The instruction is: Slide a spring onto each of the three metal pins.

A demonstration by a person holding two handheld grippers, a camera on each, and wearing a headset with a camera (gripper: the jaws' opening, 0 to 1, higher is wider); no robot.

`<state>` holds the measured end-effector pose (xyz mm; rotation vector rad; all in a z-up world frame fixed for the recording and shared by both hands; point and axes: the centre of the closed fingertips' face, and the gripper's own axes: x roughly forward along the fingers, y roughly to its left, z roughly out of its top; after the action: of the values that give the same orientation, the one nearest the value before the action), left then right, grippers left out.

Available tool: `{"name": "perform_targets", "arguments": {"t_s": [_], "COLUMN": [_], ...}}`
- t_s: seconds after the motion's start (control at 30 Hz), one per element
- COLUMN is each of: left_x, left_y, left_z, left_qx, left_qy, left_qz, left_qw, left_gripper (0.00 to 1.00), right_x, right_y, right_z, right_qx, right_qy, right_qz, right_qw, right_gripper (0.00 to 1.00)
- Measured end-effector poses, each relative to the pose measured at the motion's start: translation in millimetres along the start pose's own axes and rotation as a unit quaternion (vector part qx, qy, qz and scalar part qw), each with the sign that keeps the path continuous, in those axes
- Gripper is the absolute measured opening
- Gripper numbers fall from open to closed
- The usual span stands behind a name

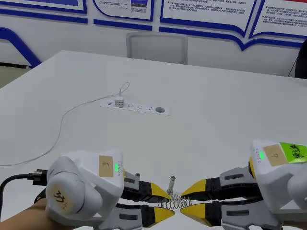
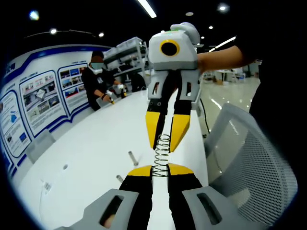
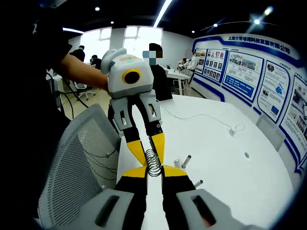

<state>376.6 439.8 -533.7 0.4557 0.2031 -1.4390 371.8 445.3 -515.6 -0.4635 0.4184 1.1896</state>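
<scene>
- Two grippers meet low in the head view: the left gripper (image 1: 170, 205) and the right gripper (image 1: 182, 202) each pinch one end of a spring (image 1: 175, 203) over the white tabletop (image 1: 216, 120). A metal pin (image 1: 171, 182) stands just behind it.
- Left gripper view: its fingers (image 2: 140, 171) are closed on the spring, with a mesh chair (image 2: 249, 158) beside the tabletop.
- Right gripper view: its fingers (image 3: 175, 171) clamp the spring, and blue-edged posters (image 3: 249, 67) line the wall.

Over the white table (image 1: 216, 124), the left gripper (image 1: 170, 204) and right gripper (image 1: 182, 205) meet tip to tip, each pinching one end of a coiled metal spring (image 1: 172, 203). Just behind it stands a short upright metal pin (image 1: 172, 182). A flat white power strip (image 1: 136, 107) lies farther back.
</scene>
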Motion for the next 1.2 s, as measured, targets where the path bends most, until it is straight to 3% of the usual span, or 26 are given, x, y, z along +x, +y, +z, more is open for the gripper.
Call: {"name": "perform_targets", "arguments": {"t_s": [0.33,0.7,0.77,0.9,1.2], "left_x": [5.1,8.0,7.4,5.1,1.9], "left_y": [-0.7,0.2,1.6,-4.0,5.4], "left_z": [1.4,7.6,8.3,13.0,12.3], "left_qx": [-0.006,-0.003,-0.01,-0.069,-0.074], "left_qy": [0.001,-0.012,-0.016,-0.043,-0.048], "left_qz": [0.004,0.01,0.012,-0.013,0.01], "left_qw": [1.0,0.9999,0.9997,0.9966,0.9961], "left_gripper": [0.1,0.1,0.1,0.11,0.12], "right_x": [3.3,6.5,6.7,6.8,9.0], "right_y": [3.0,1.2,0.0,0.5,-5.9], "right_z": [28.9,37.6,38.3,42.1,41.9], "right_qx": [0.043,0.064,0.068,0.081,0.077], "right_qy": [-0.072,-0.089,-0.09,-0.098,-0.088], "right_qz": [0.003,-0.002,-0.007,-0.005,-0.016], "right_qw": [0.9965,0.9939,0.9935,0.9919,0.993], "right_gripper": [0.11,0.11,0.11,0.11,0.11]}}
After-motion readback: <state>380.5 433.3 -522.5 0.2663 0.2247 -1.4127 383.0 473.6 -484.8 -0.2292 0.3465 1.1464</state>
